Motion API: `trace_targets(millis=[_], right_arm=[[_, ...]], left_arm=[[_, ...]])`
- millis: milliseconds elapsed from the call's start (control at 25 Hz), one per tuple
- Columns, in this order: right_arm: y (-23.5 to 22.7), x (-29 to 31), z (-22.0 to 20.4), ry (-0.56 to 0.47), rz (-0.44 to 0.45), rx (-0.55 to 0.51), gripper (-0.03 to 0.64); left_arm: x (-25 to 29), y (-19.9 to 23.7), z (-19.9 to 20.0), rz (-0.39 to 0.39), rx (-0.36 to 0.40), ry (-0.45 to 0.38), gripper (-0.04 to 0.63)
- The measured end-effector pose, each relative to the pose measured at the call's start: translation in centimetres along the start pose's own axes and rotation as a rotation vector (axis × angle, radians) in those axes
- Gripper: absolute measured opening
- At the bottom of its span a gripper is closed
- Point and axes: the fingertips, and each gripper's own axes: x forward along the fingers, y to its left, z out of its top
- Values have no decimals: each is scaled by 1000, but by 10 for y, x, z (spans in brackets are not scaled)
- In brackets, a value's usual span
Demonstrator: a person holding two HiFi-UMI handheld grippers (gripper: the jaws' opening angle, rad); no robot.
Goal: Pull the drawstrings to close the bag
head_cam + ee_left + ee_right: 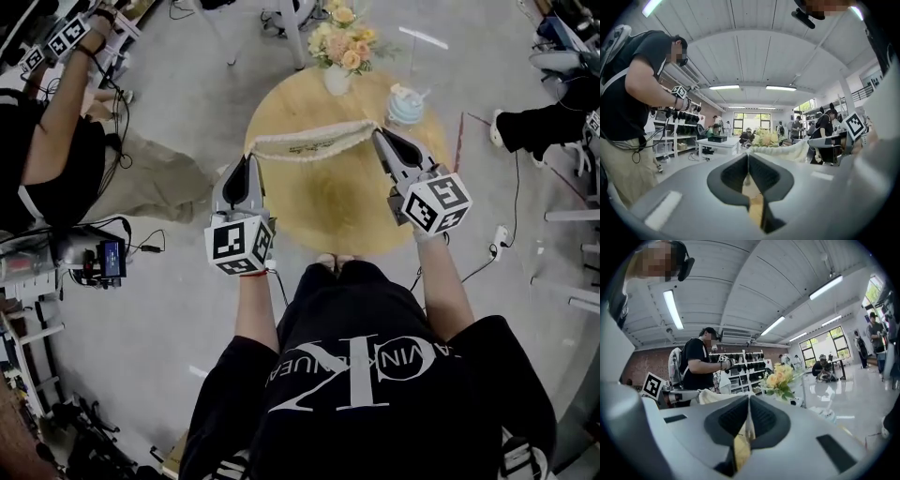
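A cream drawstring bag [309,142] hangs stretched in a shallow arc over the round wooden table [328,211], with its gathered top edge running from one gripper to the other. My left gripper [248,157] is shut on the drawstring [747,178] at the bag's left end. My right gripper [377,133] is shut on the drawstring [750,427] at the right end. In the left gripper view the bag [787,151] shows just past the closed left gripper [748,155]. In the right gripper view the bag [712,396] lies left of the closed right gripper [749,398].
A white vase of yellow and peach flowers [339,47] stands at the table's far edge, and a pale blue cup [406,105] sits close behind the right gripper. Another person [56,159] with grippers stands at the left. Cables and equipment lie on the floor around the table.
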Motion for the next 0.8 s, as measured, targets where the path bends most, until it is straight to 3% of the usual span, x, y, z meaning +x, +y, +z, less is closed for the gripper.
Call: trace_targets(millis=[480,800], right_arm=[[6,-1,53,-71,-24,-155,21],[4,-2,70,-25,-153,-364,21]], left_arm=[[-12,10,56,46,35,-108,20],[-18,18,72,117,93,-101,20]])
